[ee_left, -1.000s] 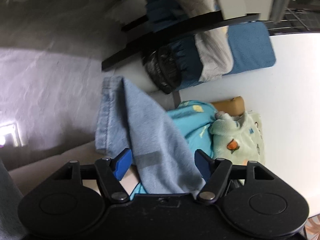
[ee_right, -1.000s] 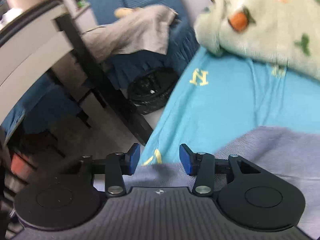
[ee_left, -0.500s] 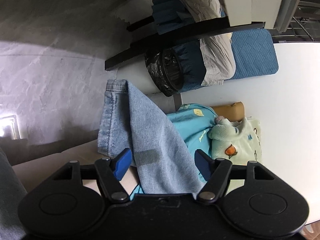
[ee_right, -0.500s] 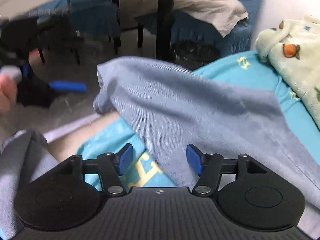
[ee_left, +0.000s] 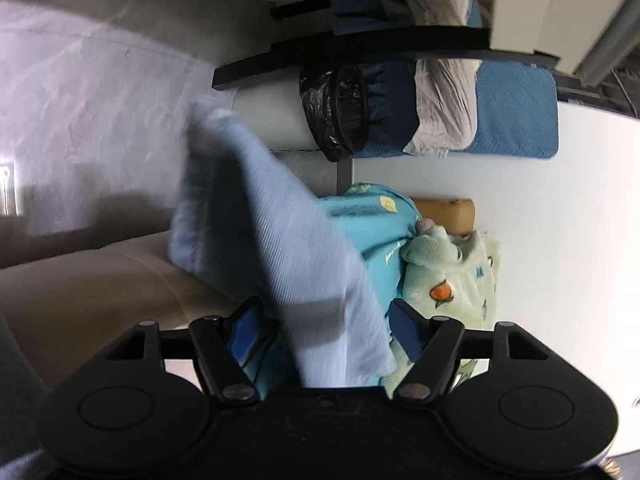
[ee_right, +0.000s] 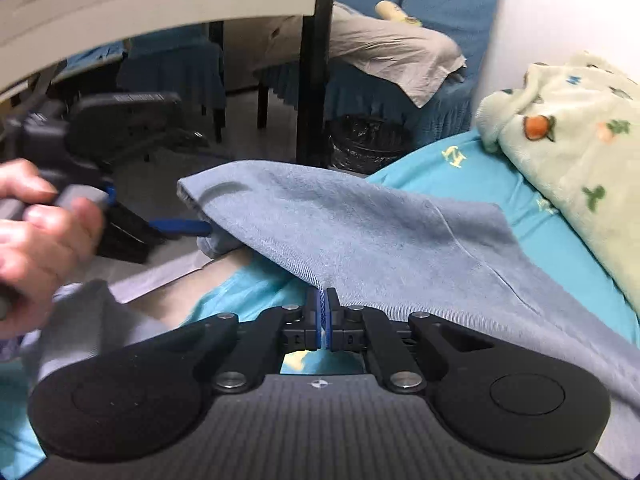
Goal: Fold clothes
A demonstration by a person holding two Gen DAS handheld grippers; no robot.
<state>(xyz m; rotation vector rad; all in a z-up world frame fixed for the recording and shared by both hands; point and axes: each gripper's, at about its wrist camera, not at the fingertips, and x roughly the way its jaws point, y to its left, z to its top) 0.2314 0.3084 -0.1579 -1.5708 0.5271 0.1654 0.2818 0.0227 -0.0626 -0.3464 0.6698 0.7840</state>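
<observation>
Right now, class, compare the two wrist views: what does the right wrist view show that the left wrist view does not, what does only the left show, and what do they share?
Only the right wrist view shows the person's hand holding the left hand-held gripper, and the right hand-held gripper shut on the edge of the light blue denim garment.

Only the left wrist view shows the brown cushion and the left hand-held gripper's open jaws with the garment between them.

Both show the garment, the turquoise cloth, the pale green fleece and the black bin.

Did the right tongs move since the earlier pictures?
Yes. The right tongs swung left, away from the green blanket toward the black table leg, and just closed on the blue cloth.
</observation>
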